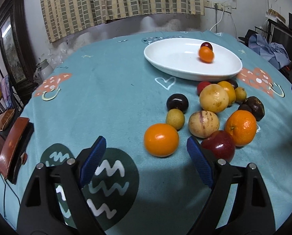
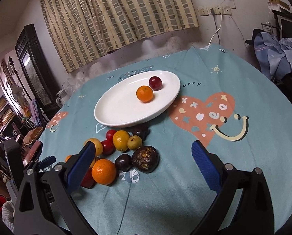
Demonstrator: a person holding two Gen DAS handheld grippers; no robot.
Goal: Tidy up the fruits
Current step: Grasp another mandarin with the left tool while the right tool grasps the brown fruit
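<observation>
With both grippers' fingers apart and empty, I'd ease my left gripper straight ahead to 12 o'clock around the nearest tangerine (squeeze gently), then carry it to the white plate at 1 o'clock.

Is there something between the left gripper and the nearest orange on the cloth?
Nothing visible. The left gripper has its jaws open, and the nearest orange lies just ahead of them on bare cloth. A red apple sits beside the right jaw, not in the path.

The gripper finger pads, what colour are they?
Blue, ribbed pads; clearest in the left wrist view.
</observation>
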